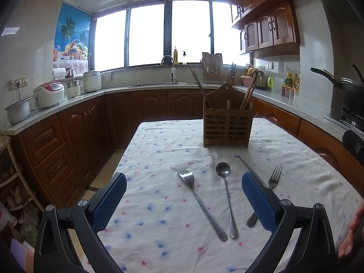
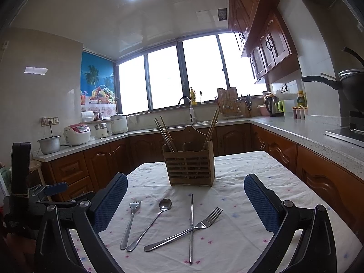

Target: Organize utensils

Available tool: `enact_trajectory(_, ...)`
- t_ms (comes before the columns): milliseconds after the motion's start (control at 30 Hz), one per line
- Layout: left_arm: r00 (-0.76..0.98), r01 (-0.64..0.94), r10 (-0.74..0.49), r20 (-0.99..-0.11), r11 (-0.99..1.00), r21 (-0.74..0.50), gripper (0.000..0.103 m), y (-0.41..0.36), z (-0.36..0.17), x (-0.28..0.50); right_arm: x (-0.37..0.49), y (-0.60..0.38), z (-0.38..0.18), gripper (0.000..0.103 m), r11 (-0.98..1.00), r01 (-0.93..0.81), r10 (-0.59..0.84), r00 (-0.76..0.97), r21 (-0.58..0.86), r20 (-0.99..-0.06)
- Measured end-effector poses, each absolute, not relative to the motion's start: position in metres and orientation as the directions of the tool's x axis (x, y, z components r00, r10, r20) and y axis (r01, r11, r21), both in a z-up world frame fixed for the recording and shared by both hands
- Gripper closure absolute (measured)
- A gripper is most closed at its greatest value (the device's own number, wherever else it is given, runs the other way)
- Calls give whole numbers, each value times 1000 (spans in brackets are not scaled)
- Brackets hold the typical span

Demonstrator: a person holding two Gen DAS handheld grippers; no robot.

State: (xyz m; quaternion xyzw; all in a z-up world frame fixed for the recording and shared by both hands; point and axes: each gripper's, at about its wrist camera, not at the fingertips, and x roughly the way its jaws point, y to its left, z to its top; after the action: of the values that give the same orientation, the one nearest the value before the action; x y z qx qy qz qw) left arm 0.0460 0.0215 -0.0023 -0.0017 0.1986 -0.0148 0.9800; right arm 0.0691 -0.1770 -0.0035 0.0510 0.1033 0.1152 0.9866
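A slatted wooden utensil holder stands at the far middle of the table, with several chopsticks leaning in it. Nearer lie a small fork, a spoon, a metal chopstick and a second fork that crosses the chopstick. My left gripper is open above the near table, with the small fork and the spoon between its blue pads. My right gripper is open too, hovering over all the utensils and holding nothing.
A white floral tablecloth covers the table. Wooden cabinets and grey counters ring the room, with rice cookers on the left, a sink tap under the window and a wok on the stove at right. A hand shows at the right edge.
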Motion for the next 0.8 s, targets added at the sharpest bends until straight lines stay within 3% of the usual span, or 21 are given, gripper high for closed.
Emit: enact_trajectory(800,921,16,-21,-390,1000,-15,1,24,-2,51,80,-181,-5,0,970,-202,229,947,138,-224)
